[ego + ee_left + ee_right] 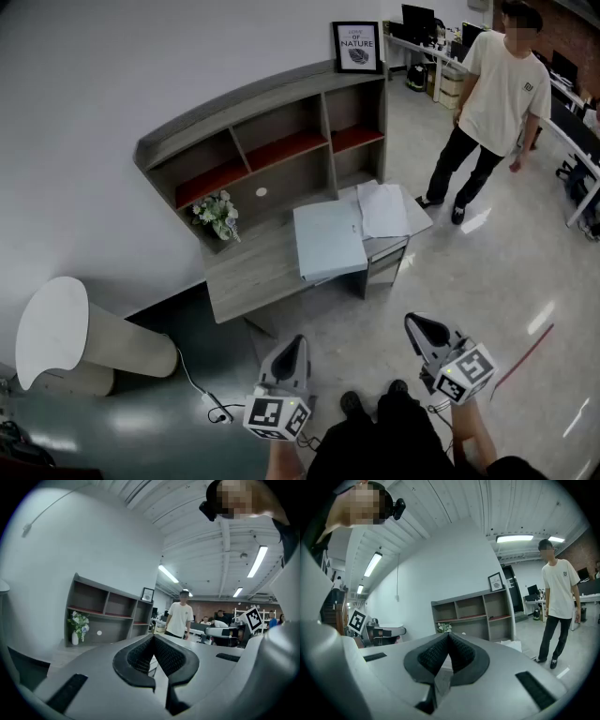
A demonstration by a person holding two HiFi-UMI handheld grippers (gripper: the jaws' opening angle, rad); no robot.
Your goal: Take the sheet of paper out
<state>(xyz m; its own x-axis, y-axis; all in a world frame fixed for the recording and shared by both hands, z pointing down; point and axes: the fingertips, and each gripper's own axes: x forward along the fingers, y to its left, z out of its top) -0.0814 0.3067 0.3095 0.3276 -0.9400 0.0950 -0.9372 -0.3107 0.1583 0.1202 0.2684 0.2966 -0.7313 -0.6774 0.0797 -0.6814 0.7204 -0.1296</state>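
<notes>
White paper [382, 210] on desk [248, 274], well apart from both jaws.

Grey wood grain is seen on the desk [253, 267], with its shelf boards [281, 148] done in red. The folder [328, 239] is coloured pale blue, the sheets of paper [382, 208] white. The left gripper [298, 339] and right gripper [412, 321] are finished in grey, with black-and-white square markers. A cream tee and black trousers are worn by the person [502, 89].
</notes>
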